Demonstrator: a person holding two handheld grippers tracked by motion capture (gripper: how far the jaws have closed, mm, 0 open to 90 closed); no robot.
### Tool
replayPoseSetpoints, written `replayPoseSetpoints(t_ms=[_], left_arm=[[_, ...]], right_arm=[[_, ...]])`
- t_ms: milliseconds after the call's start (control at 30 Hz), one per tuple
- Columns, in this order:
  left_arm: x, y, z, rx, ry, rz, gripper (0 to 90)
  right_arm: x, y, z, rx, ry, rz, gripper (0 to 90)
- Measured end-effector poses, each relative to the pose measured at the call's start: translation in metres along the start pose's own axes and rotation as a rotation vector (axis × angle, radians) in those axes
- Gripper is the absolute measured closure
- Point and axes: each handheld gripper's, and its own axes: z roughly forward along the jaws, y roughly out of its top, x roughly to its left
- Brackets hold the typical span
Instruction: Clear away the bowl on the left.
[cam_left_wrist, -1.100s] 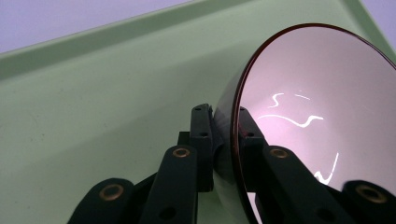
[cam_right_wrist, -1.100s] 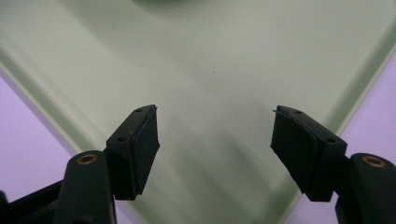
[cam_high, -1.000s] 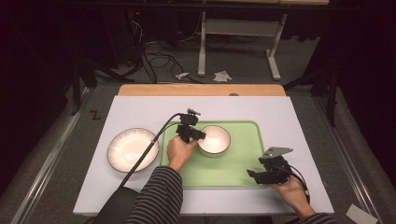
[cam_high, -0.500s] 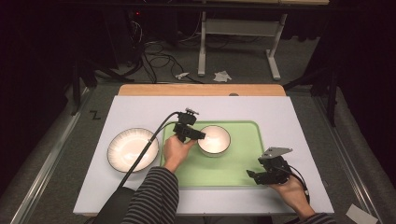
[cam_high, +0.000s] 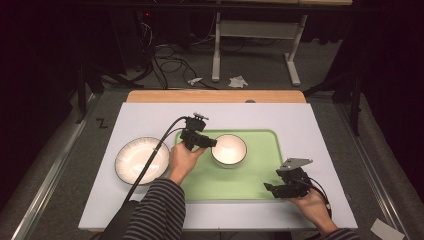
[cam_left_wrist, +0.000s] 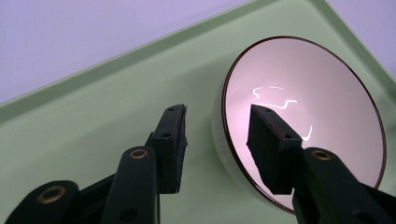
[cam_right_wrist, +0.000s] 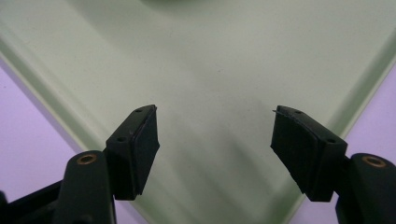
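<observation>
1. On the green tray (cam_high: 250, 185), left of its middle, the small bowl (cam_high: 229, 149) sits upright, apparently just set down.
2. The left gripper (cam_left_wrist: 217, 135) has just been opening; its jaws straddle the bowl's near rim, pads clear of it.
3. At the tray's near right corner, the right gripper (cam_right_wrist: 215, 140) hangs released, grasping nothing.
4. Left of the tray, the plate (cam_high: 142, 160) waits on the tabletop (cam_high: 320, 125), probably next.

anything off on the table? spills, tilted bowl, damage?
Nothing stands out. The small bowl sits flat and empty on the green tray; the left gripper has just been opening, its jaws straddling the rim. The striped bowl rests beside the tray.
</observation>
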Motion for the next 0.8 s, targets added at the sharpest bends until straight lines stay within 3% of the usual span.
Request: replayPoseSetpoints(t_ms=[300, 800], left_arm=[[0.004, 0.005, -0.02, -0.023, -0.003, 0.014, 55.1], [0.018, 0.009, -0.047, -0.047, -0.012, -0.009, 50.0]], right_arm=[[0.0, 0.0, 0.001, 0.003, 0.003, 0.003, 33.1], [0.0, 0.0, 0.002, 0.011, 0.005, 0.005, 33.1]])
